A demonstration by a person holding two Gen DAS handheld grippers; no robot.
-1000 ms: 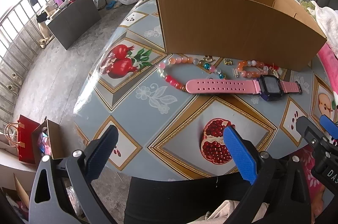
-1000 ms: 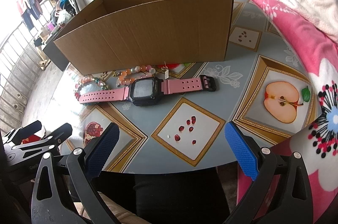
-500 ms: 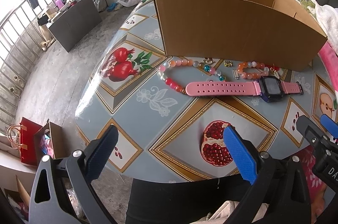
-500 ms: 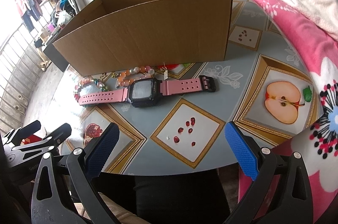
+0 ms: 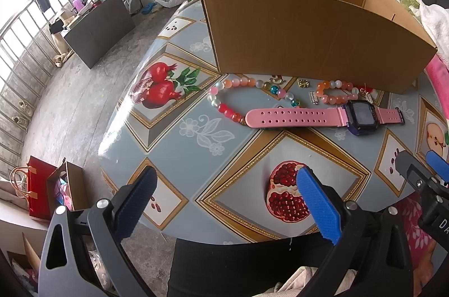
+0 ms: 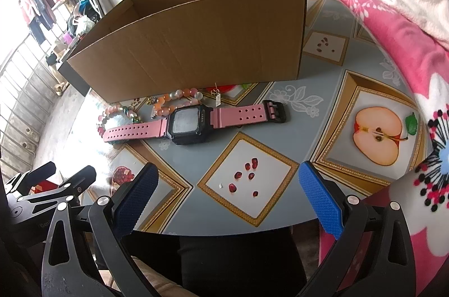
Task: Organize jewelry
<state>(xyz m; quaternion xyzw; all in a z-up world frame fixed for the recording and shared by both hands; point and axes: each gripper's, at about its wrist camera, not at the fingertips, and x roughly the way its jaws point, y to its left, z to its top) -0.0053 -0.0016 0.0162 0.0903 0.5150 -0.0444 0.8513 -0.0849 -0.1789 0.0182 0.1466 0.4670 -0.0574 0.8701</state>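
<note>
Right now I hold both claws released over the table's (image 5: 174, 134) near edge: left gripper (image 5: 224, 201), right gripper (image 6: 227, 196). Mid-table, the pink watch (image 6: 190, 123) and bead bracelets (image 5: 238, 98) lie before the cardboard box (image 6: 196, 44).

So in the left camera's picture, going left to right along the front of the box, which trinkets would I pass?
Long bead string → small gold charm → orange bead bracelet → dark face of the pink watch, whose strap reaches back leftward over the long string's end.
</note>
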